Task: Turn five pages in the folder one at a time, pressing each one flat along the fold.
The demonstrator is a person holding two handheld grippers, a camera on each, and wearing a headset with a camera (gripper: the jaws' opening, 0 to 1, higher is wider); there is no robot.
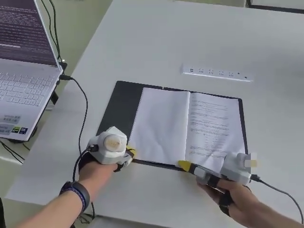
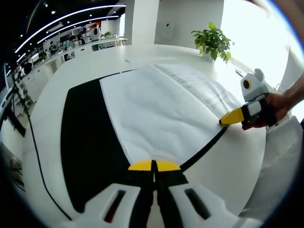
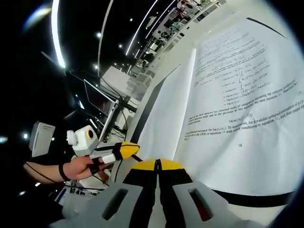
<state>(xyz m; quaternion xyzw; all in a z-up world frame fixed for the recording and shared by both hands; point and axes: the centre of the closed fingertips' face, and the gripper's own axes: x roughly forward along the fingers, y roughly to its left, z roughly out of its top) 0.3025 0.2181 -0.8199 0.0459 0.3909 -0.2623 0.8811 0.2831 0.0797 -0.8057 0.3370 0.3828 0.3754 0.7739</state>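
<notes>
Folder (image 1: pixel 122 105) lies open just beyond left gripper (image 1: pixel 130 153) and right gripper (image 1: pixel 184 165).

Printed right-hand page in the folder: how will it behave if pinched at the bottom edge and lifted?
Probably floppy: the printed page looks like one thin sheet, so it should droop rather than lift flat. Likely very light; the black folder should stay put. It may spring back, since the blank page seems to bow near the fold.
</notes>
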